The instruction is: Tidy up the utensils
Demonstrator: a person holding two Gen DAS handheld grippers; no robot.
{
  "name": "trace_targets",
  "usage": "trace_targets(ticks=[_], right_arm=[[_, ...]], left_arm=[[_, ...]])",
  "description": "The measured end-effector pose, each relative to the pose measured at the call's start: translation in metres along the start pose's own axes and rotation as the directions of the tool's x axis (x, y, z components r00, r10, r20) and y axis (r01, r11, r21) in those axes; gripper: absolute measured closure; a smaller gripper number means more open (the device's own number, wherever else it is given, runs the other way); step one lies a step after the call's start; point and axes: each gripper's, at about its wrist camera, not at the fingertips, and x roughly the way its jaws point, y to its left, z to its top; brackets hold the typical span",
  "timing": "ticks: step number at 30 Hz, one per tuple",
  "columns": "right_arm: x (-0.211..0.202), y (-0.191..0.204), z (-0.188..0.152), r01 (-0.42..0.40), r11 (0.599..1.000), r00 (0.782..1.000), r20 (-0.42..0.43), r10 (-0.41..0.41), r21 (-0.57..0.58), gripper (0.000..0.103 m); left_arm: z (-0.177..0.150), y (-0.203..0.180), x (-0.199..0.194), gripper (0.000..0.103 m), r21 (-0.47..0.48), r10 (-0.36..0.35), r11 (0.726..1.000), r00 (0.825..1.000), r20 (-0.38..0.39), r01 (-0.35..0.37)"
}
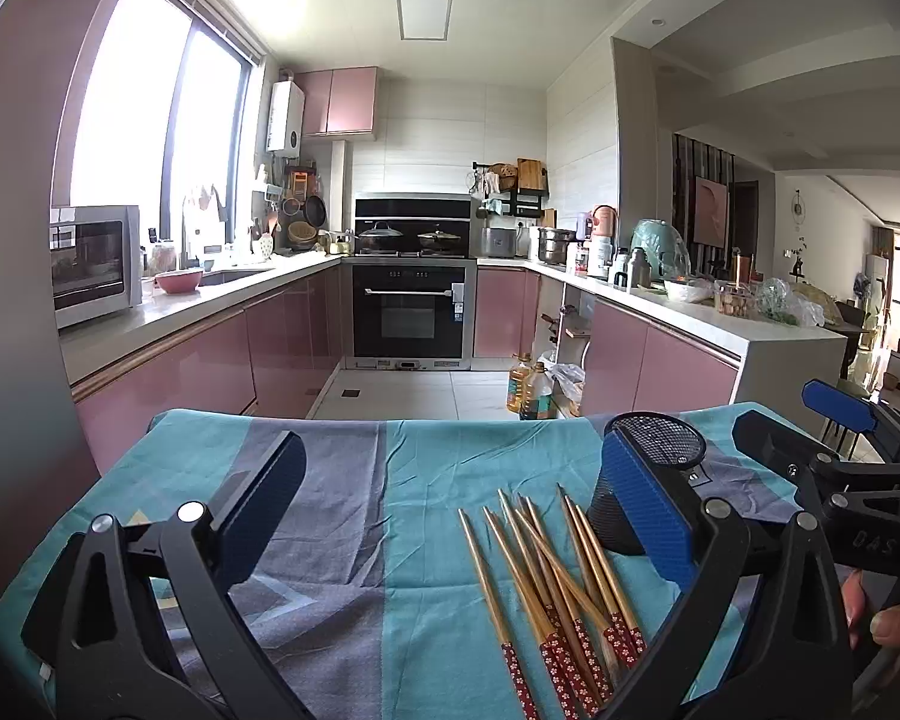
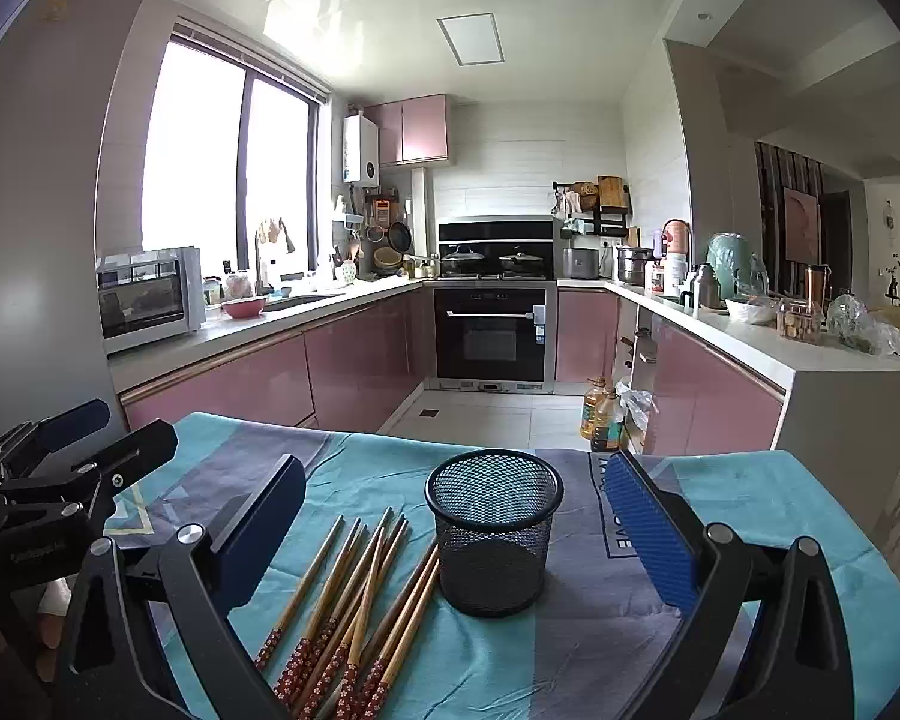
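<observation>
Both grippers hover over the cloth-covered worktop (image 2: 780,516), jaws wide and empty. Chopsticks (image 2: 354,588) lie in a loose fan, long axes running roughly 1 to 7 o'clock in the right view, red patterned ends toward the cameras. Mesh cup (image 2: 493,531) stands upright just at 3 o'clock of them, empty. Right gripper (image 2: 456,531) frames cup and sticks; left gripper (image 1: 456,516) has sticks at its 4 o'clock. Either looks close enough; right seems better centred.

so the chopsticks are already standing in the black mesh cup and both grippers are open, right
Not quite. The chopsticks lie loose on the cloth beside the black mesh cup, which is empty, as the right wrist view shows. The left gripper and right gripper are open.
</observation>
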Motion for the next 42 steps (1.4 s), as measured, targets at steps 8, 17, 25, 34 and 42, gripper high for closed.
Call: trace_targets(ticks=[8,17,25,34,42], right_arm=[[0.0034,-0.0025,-0.0027,0.02,1.0,1.0,0.004,-0.02,0.009,0.006],[0.0041,-0.0023,-0.0033,0.028,1.0,1.0,0.011,-0.028,0.004,0.006],[0.0037,-0.0022,-0.0041,0.031,1.0,0.999,0.017,-0.031,-0.001,0.006],[0.0025,-0.0011,-0.0047,0.034,0.999,0.999,0.023,-0.034,-0.005,0.006],[0.0025,-0.0009,-0.005,0.034,0.999,0.999,0.022,-0.034,-0.006,0.006]], left_arm=[[0.0006,-0.0019,-0.0009,0.006,-0.001,0.011,1.0,1.0,-0.004,-0.011],[-0.0004,-0.0017,-0.0014,0.006,-0.012,0.01,1.0,1.0,0.002,-0.01],[-0.0009,-0.0026,-0.0008,0.006,-0.013,0.003,1.0,1.0,0.01,-0.003],[-0.0019,-0.0024,-0.0008,0.006,-0.018,0.009,1.0,1.0,0.011,-0.009],[-0.0021,-0.0036,-0.002,0.006,-0.008,0.017,1.0,1.0,0.016,-0.017]])
